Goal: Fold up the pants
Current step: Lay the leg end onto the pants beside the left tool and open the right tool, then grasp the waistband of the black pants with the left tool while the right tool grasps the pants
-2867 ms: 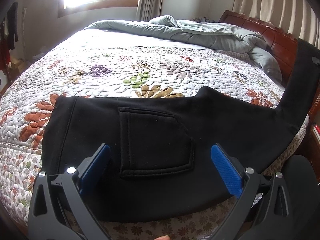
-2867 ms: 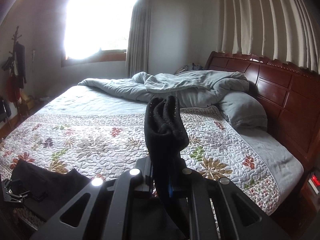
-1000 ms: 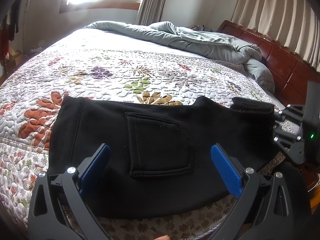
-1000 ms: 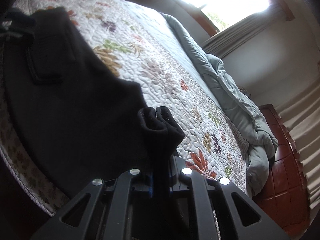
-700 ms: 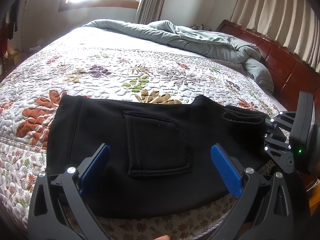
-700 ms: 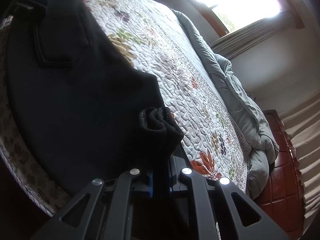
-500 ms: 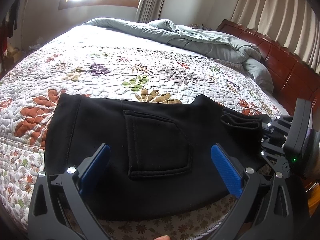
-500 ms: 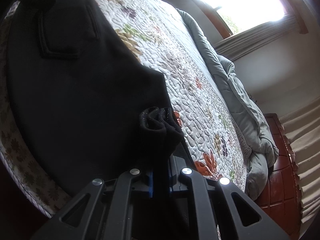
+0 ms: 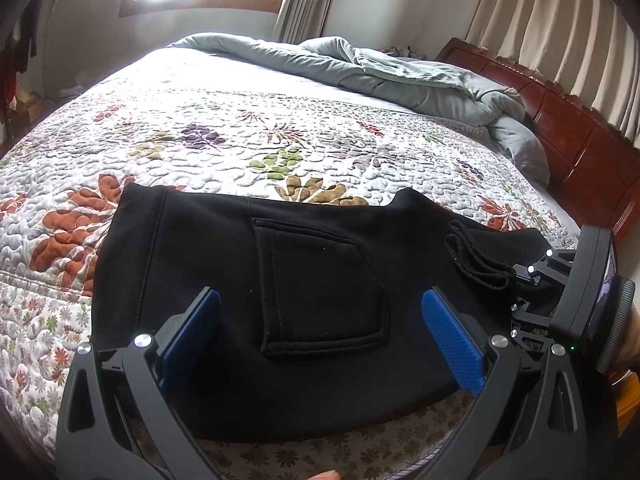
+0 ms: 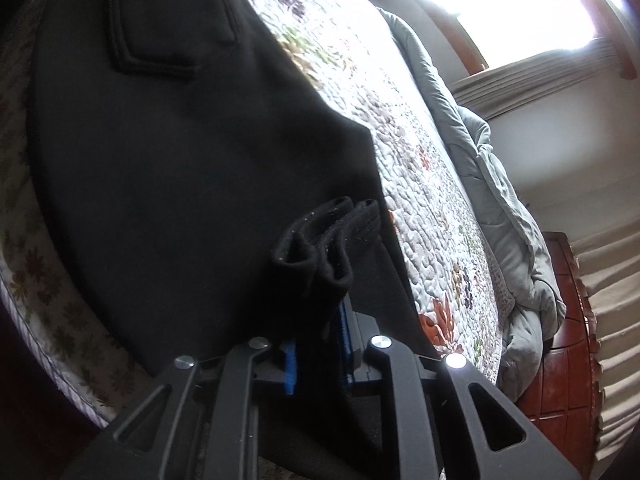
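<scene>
Left gripper [image 9: 320,330] wide apart over black pants [image 9: 248,280] on quilt [image 9: 240,148]; right gripper [image 10: 318,354] clamping bunched cuffs [image 10: 324,240].

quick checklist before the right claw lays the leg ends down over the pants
1. Right claw clamped on the bunched leg ends of the black fleece pants: ok, fabric sits between the blue pads.
2. Left claw clear of the cloth: ok, wide open above the stitched back pocket, gripping nothing.
3. Upper part of the pants flat on the floral quilted bedspread: ok, no big wrinkles visible.
4. Leg ends over the pants, not the bedspread: ok.
5. Fold edge square with the waistband: cannot tell, the near edge is hidden behind the claws.
6. Crumpled grey-green duvet out of the way: ok, it lies at the far side.
</scene>
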Available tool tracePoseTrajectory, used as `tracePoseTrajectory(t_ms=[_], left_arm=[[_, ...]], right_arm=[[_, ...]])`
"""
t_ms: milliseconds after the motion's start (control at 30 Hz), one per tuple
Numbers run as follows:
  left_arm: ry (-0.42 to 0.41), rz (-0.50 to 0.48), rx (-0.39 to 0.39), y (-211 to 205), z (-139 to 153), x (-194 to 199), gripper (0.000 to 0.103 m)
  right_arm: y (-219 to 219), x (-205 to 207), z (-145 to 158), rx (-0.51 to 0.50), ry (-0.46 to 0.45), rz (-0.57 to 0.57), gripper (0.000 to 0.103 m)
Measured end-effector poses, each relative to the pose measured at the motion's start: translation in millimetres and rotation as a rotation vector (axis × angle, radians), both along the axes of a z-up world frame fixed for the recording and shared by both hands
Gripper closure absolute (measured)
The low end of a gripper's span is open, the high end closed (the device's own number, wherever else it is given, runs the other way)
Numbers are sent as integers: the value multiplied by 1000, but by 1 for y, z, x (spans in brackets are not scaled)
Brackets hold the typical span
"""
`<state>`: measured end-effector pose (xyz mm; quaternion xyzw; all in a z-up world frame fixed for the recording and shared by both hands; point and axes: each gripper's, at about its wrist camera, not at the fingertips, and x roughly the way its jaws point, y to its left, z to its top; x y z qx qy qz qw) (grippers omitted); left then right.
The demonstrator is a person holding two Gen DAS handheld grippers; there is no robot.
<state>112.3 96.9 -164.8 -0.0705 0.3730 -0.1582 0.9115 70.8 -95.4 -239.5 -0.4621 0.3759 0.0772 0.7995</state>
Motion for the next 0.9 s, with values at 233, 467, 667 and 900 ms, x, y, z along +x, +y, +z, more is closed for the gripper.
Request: tracePoseTrajectory(t_ms=[233,467,667,900], left_arm=[[5,4,21,-1,-2,-1,3],[9,3,47,-5,-3,-1,3],[52,10,7,-4,2,-3,3],[168,136,-105,17,18,-20,3]], right_arm=[[-6,-9,17,144,133,13,71],[-81,12,78,634,289,-141,67],[-144,45,52,707,344,-333,66],[-149,40,26,670,432,-301,60]])
